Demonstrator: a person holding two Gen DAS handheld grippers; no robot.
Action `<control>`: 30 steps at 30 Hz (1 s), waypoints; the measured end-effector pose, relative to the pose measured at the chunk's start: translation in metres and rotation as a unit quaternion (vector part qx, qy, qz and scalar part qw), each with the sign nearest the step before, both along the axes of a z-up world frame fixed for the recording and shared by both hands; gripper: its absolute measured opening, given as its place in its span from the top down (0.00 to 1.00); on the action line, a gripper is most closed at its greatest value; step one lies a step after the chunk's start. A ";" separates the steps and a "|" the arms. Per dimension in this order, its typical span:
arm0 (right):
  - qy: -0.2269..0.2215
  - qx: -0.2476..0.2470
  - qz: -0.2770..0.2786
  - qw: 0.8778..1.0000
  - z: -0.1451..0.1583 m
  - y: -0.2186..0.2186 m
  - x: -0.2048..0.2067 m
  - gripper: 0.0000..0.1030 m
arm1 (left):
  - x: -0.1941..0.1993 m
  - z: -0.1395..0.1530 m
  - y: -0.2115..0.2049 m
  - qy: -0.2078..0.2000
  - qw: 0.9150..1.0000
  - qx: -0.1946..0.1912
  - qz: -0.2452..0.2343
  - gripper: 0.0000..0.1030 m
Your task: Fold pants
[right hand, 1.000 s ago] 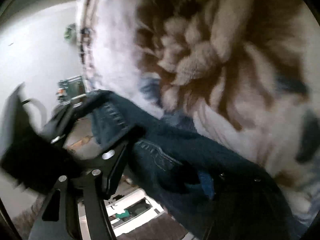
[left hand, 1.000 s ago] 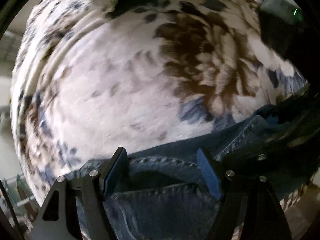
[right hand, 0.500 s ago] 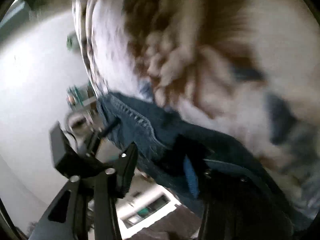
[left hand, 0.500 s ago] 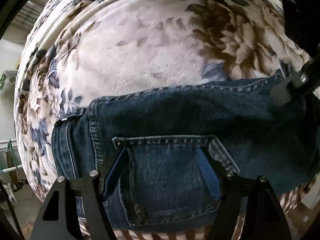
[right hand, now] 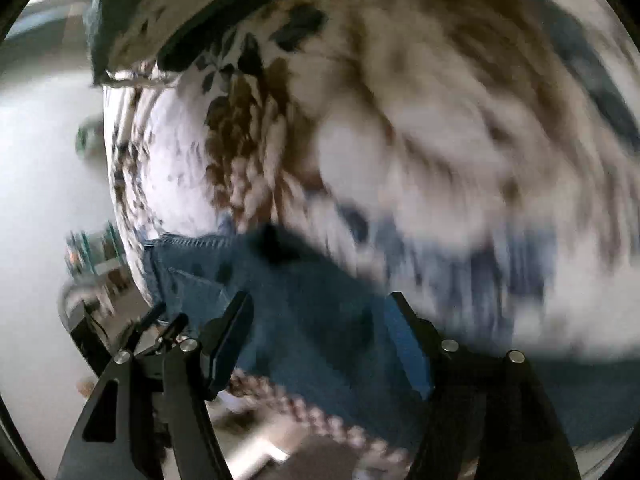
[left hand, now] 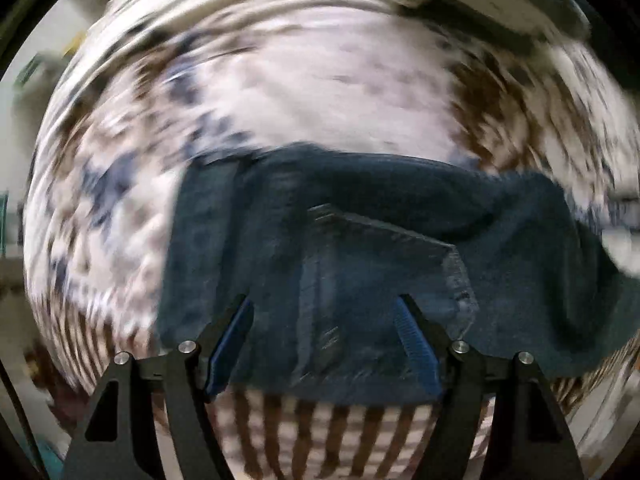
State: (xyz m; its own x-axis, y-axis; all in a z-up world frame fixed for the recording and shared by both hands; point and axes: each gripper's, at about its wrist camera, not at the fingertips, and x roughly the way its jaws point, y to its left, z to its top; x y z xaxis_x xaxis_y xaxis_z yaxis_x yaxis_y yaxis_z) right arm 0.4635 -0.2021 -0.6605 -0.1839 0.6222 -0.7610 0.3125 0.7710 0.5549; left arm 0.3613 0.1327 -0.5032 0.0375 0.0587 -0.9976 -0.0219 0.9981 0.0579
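Denim pants [left hand: 360,264] on fleecy blanket [left hand: 320,92].

One pair of jeans [left hand: 360,264]; one floral blanket [left hand: 320,92]; two tools [left hand: 324,340].

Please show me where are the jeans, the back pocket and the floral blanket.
jeans [left hand: 400,200]: left wrist view, on the dark folded upper part.
back pocket [left hand: 384,272]: left wrist view, middle of the pocket.
floral blanket [right hand: 440,120]: right wrist view, on a brown flower.
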 end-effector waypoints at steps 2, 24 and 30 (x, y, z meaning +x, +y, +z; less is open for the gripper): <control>0.018 0.013 -0.050 0.999 0.003 -0.022 -0.046 0.31 | -0.011 0.004 0.027 -0.001 0.999 0.000 0.046 0.31; 0.070 -0.026 -0.256 0.964 -0.027 0.017 -0.192 0.96 | -0.028 -0.029 0.132 -0.048 0.976 -0.073 0.199 0.83; 0.089 -0.031 -0.214 0.972 -0.037 0.039 -0.207 0.95 | -0.050 -0.027 0.120 -0.018 0.980 -0.060 0.187 0.80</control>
State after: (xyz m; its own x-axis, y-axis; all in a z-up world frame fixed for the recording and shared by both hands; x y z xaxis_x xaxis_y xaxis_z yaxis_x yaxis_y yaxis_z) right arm 0.2566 -0.1628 -0.6973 -0.0502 0.6247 -0.7792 0.6991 0.5792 0.4193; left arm 0.3113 0.2530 -0.5302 0.0707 -0.0432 -0.9966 -0.3867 0.9197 -0.0673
